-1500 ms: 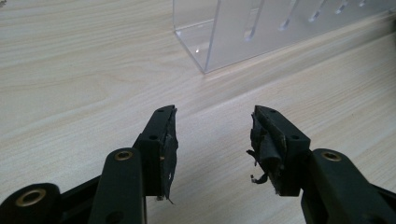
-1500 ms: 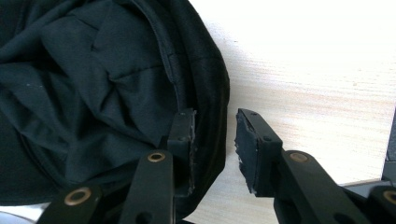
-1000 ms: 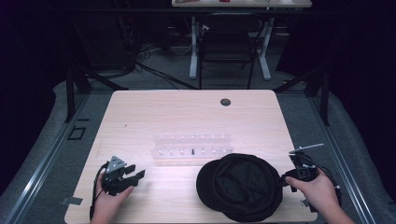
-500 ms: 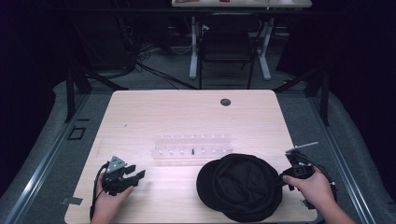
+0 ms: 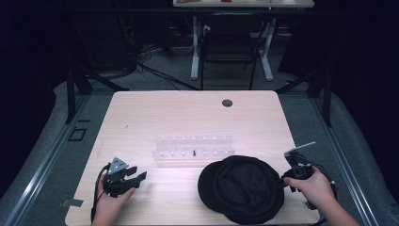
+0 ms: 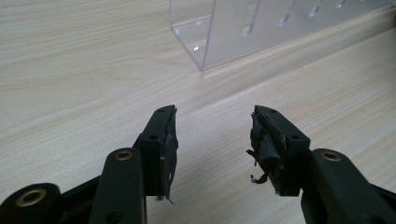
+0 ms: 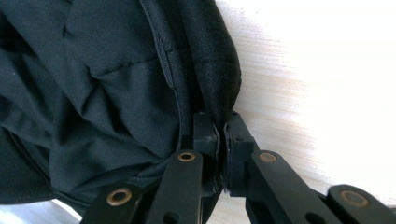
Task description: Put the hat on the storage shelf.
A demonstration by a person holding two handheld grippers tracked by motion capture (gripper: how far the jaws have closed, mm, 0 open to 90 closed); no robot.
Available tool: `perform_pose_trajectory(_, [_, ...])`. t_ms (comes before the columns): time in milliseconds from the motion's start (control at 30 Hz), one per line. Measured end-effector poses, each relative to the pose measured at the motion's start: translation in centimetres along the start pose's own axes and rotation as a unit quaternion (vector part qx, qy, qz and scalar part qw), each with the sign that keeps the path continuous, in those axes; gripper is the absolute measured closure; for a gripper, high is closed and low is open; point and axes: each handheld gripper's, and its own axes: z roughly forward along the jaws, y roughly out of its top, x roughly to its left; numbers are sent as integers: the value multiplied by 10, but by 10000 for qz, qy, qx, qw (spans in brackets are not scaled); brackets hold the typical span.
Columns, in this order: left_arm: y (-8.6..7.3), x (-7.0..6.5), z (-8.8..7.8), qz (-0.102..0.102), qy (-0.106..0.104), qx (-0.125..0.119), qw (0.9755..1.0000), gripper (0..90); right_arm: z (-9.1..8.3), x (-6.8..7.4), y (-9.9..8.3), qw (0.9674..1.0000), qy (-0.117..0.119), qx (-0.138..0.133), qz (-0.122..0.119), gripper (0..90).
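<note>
A black fabric hat (image 5: pixel 241 188) lies upside down on the wooden table (image 5: pixel 188 117), near its front right. My right gripper (image 5: pixel 284 181) is at the hat's right edge. Its jaws have just been closing and now pinch the hat's rim (image 7: pixel 219 102) between the pads; in the right gripper view the black cloth (image 7: pixel 93 93) spreads to the left of them. My left gripper (image 5: pixel 136 178) rests at the front left of the table, jaws apart with nothing between them (image 6: pixel 212 140), pointing toward the clear acrylic rack (image 6: pixel 261 28).
A clear acrylic rack (image 5: pixel 194 149) with a row of small pegs stands mid-table, just behind the hat. A round dark grommet (image 5: pixel 227 102) sits near the table's far edge. A chair and desk legs stand on the floor beyond.
The right gripper has edged in slightly toward the hat's rim and closed on it. The left gripper and the hat have stayed put.
</note>
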Motion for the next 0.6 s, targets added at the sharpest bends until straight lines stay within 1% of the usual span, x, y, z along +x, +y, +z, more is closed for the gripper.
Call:
perform_pose_trajectory(67, [0,0,1,-9,8,-32,10000,505,0,1,-1,10000,27,-68,43,870])
perform_pose_trajectory(100, [0,0,0,-7,3,-20,10000,505,-1,2,-1,10000,44,-59,22,872])
perform_pose_trajectory(167, [0,0,1,-3,4,-19,10000,506,-5,2,1,9999,8,100,-87,875])
perform_pose_trajectory(200, [0,0,1,-16,8,-18,10000,506,-4,3,0,10000,43,10,-22,875])
perform_pose_trajectory(233, [0,0,1,0,9,4,10000,506,-5,2,0,9999,69,61,-65,875])
perform_pose_trajectory(267, [0,0,0,6,6,23,10000,506,-7,3,0,10000,32,62,-67,876])
perform_pose_trajectory(333, [0,0,0,-11,5,16,10000,506,-9,3,1,9999,104,58,-24,875])
perform_pose_trajectory(433, [0,0,1,-23,-2,15,10000,506,-11,4,0,9997,218,-70,97,876])
perform_pose_trajectory(500, [0,0,0,-19,2,42,10000,507,-14,2,0,9995,309,26,2,877])
perform_pose_trajectory(533, [0,0,1,-34,21,-17,10000,507,-15,3,0,9992,391,-34,78,878])
perform_pose_trajectory(567, [0,0,1,-30,33,-12,10000,507,-17,3,0,9991,423,18,63,879])
perform_pose_trajectory(600, [0,0,1,-16,33,-2,10000,507,-18,2,-1,9987,489,-67,103,879])
